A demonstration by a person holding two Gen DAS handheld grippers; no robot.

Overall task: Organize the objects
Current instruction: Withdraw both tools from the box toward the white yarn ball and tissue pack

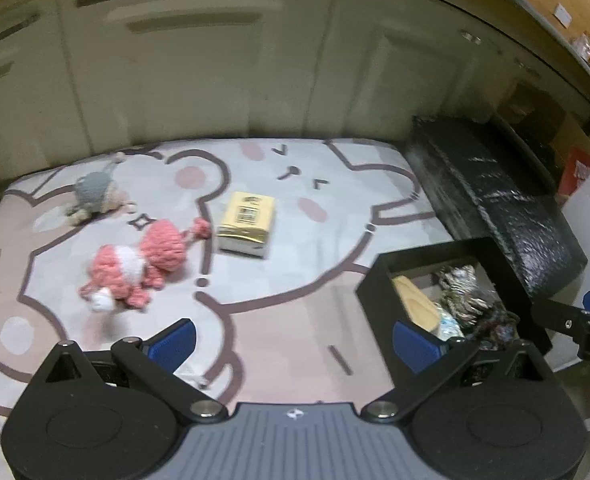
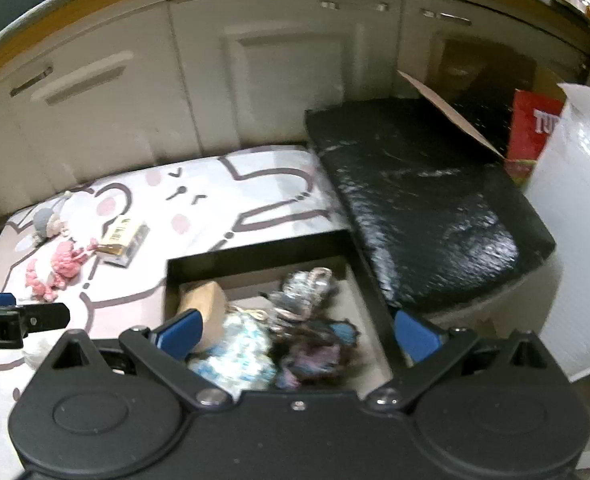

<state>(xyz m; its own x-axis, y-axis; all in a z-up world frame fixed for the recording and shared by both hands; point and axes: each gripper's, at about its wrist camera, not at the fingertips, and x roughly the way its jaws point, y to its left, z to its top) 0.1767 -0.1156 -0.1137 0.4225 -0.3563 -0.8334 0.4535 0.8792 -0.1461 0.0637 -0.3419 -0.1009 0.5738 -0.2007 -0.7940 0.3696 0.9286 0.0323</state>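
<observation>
On the cartoon-printed mat (image 1: pixel 295 320) lie a pink and white crocheted toy (image 1: pixel 135 266), a grey crocheted toy (image 1: pixel 93 196) and a yellow box (image 1: pixel 249 220). My left gripper (image 1: pixel 295 344) hovers open above the mat's near part, nothing between its fingers. A black-rimmed storage box (image 2: pixel 255 252) at the mat's right holds a tan block (image 2: pixel 209 306) and several knitted toys (image 2: pixel 295 332). My right gripper (image 2: pixel 299 334) hangs open over that box, empty. The same pink toy (image 2: pixel 57 266) and yellow box (image 2: pixel 123 238) show far left in the right wrist view.
Cream cabinet doors (image 1: pixel 215 72) close off the far side. A black padded block (image 2: pixel 427 204) lies right of the storage box, with a red carton (image 2: pixel 533 132), a cardboard flap (image 2: pixel 451 114) and a white panel (image 2: pixel 575 220) beyond it.
</observation>
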